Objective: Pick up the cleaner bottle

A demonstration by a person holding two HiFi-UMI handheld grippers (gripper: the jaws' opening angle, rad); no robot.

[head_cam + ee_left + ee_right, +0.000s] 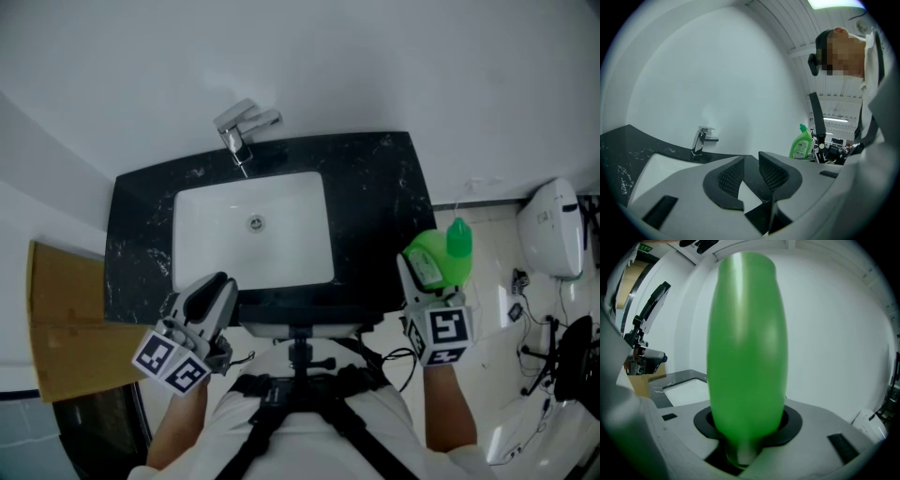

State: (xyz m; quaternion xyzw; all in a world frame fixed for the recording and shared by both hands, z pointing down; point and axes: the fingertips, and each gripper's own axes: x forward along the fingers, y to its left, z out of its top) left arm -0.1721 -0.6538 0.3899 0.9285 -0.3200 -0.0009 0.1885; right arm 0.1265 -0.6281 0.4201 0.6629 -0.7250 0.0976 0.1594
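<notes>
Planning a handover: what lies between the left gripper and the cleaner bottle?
Head view: only the black counter, its front edge, between left gripper and cleaner bottle.

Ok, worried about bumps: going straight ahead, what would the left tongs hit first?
The left tongs would probably meet the black countertop behind the basin, right of the faucet; depth is unclear.

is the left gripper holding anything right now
No, the left gripper has its jaws apart with nothing between them; the green cleaner bottle sits in the right gripper.
</notes>
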